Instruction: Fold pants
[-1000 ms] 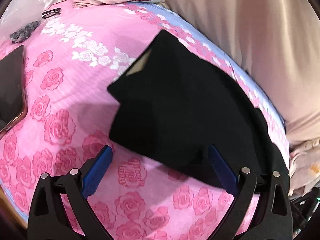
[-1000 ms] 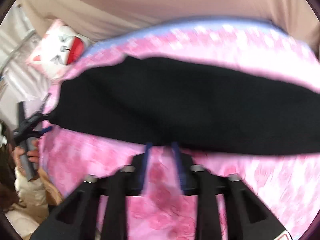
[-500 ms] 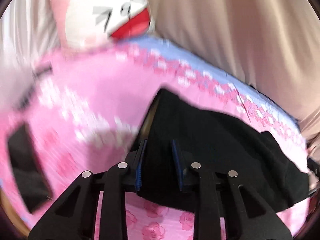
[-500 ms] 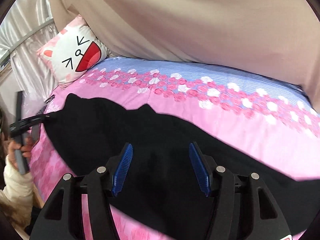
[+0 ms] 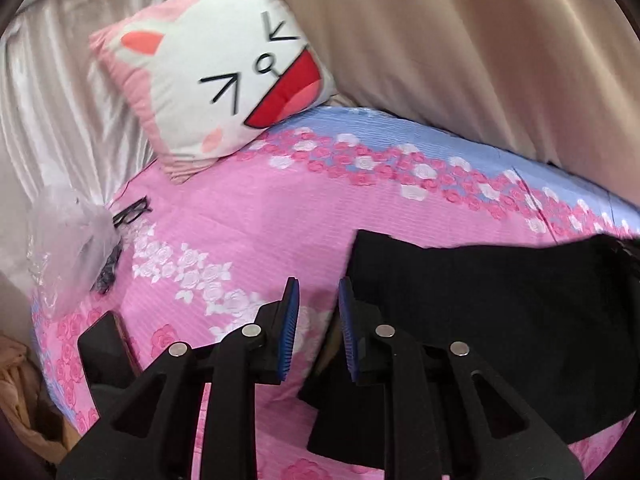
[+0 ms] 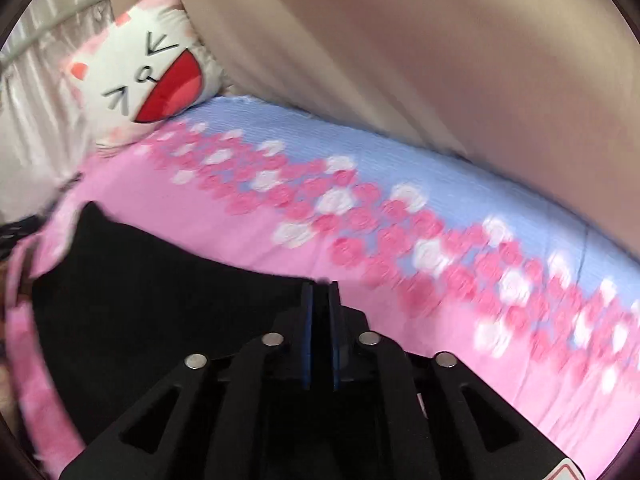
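Note:
Black pants lie folded on the pink rose bedsheet, at the lower right of the left wrist view. My left gripper is at their left edge, its blue pads a narrow gap apart with nothing between them; the right pad rests against the cloth. In the blurred right wrist view the pants fill the lower left. My right gripper is shut on their far edge, with black cloth between the pads.
A white cat-face pillow leans at the head of the bed. A clear plastic bag, glasses and a dark phone lie on the left. A beige curtain hangs behind the bed.
The left gripper narrowed from wide open and moved to the pants' left edge. The right gripper, open half a second ago, has shut on the pants' far edge and is moving.

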